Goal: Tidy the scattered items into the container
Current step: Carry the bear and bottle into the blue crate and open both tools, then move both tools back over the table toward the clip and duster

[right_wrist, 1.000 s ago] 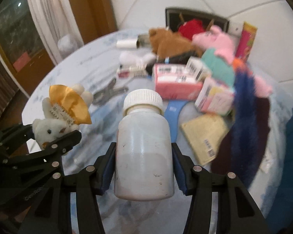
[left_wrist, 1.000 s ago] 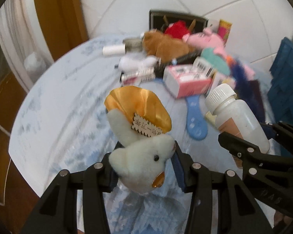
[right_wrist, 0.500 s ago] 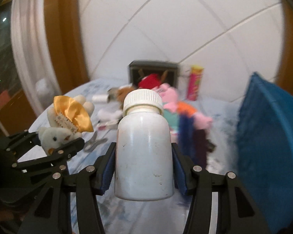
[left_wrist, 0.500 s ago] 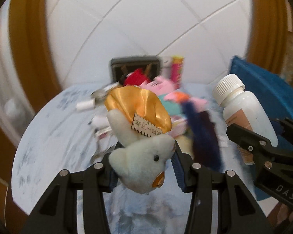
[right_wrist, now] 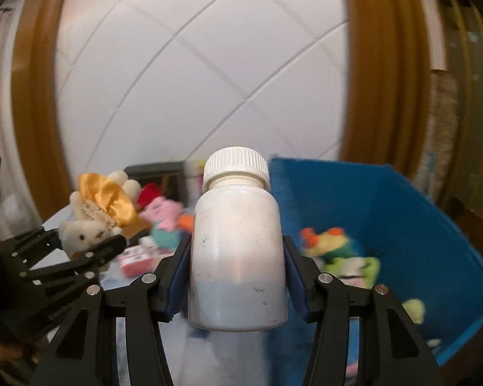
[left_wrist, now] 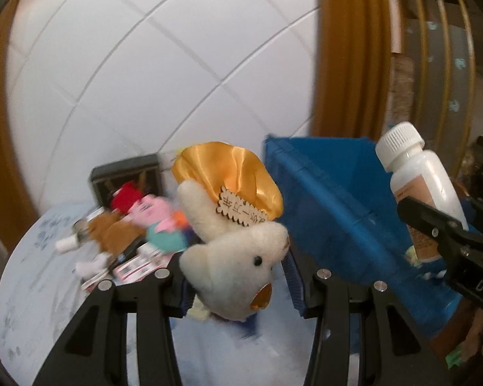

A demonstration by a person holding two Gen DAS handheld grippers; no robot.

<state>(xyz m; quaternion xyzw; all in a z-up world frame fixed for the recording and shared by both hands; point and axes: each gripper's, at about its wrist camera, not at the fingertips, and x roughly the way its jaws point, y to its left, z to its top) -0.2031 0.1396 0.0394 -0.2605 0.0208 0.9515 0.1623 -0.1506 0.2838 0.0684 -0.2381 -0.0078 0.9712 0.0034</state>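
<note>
My left gripper (left_wrist: 238,276) is shut on a white plush bear (left_wrist: 232,257) with a gold satin bow, held in the air left of the blue bin (left_wrist: 331,212). It also shows in the right wrist view (right_wrist: 80,234). My right gripper (right_wrist: 236,273) is shut on a white plastic bottle (right_wrist: 236,257) with a ribbed cap, upright in front of the blue bin (right_wrist: 402,212). The bottle also shows in the left wrist view (left_wrist: 418,186). Green and orange plush toys (right_wrist: 338,251) lie inside the bin.
A pile of items lies on the round pale blue table (left_wrist: 35,276): a pink plush (left_wrist: 151,212), a brown plush (left_wrist: 112,231), pink boxes (left_wrist: 135,267) and a dark box (left_wrist: 125,177) by the white tiled wall. Wooden door frames stand on both sides.
Both grippers have swung right and lifted, still holding the bear and the bottle. The blue bin has come into full view ahead and the pile has slid to the left.
</note>
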